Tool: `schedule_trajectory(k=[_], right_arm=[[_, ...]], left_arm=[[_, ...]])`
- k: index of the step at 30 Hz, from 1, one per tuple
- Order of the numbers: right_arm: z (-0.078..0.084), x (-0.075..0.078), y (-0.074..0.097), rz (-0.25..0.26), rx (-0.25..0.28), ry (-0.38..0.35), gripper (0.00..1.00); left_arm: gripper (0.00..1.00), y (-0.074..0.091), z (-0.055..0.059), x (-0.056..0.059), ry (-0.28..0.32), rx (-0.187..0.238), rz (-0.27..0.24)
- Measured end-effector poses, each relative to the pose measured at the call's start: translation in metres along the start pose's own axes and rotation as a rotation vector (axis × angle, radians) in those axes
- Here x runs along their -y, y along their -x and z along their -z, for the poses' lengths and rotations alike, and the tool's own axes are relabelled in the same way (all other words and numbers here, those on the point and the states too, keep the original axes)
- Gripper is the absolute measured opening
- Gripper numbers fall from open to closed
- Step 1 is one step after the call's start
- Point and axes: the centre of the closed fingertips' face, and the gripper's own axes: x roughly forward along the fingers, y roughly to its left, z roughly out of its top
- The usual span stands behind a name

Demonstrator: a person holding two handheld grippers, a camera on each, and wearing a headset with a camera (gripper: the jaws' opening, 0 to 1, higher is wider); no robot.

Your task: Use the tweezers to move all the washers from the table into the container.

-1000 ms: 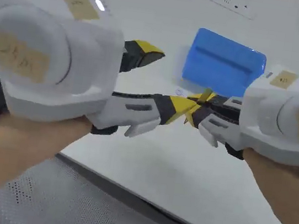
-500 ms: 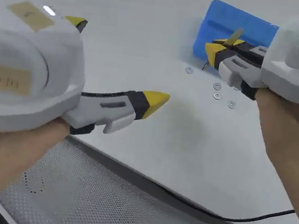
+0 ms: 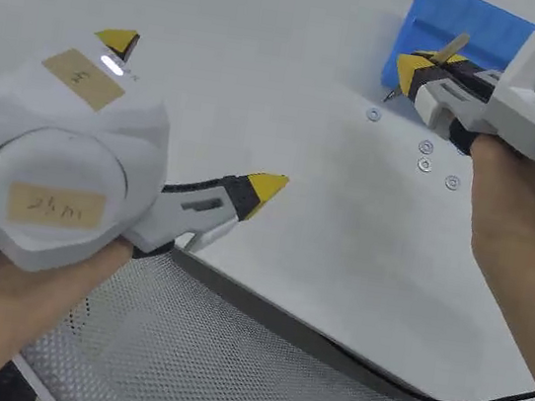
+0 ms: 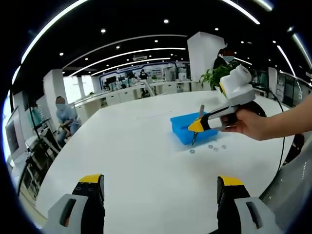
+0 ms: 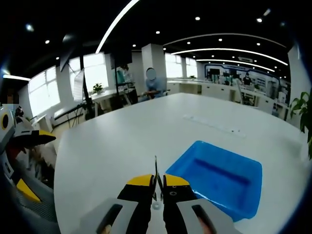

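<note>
Washers [image 3: 426,146] are lying loose on the table [image 3: 267,61], just beside the blue container [image 3: 472,25]. The right gripper [image 3: 412,71], jaws clamped on the tweezers [image 3: 455,44], is hovering over them. Picking up a washer appears to be the step in hand, calling for lowering the tweezer tips onto one washer. The left gripper [image 4: 158,183] is hanging with jaws apart, well away from the container. The tan handwritten labels [image 3: 48,205] are too blurred to read.

We see a big white table [image 4: 146,146], a dark ceiling [image 4: 136,19] with long bright light strips [image 4: 127,50], a white pillar [image 4: 201,51], a green leafy plant [image 4: 214,75], sunny windows [image 5: 41,80].
</note>
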Motion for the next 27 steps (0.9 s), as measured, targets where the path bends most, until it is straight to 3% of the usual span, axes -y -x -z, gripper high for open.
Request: schedule_trajectory(k=[8,16,27], right_arm=[[0.012,0.000,-0.005,0.004,-0.026,0.006,0.04],[0.020,0.003,-0.006,0.010,-0.041,0.005,0.04],[0.019,0.002,-0.007,0.000,-0.051,0.001,0.04]], left_arm=[[0.97,0.001,-0.002,-0.005,0.010,0.021,-0.006],[0.96,0.000,0.000,-0.002,-0.006,0.007,-0.005],[0.95,0.000,0.000,-0.002,-0.014,0.002,-0.010]])
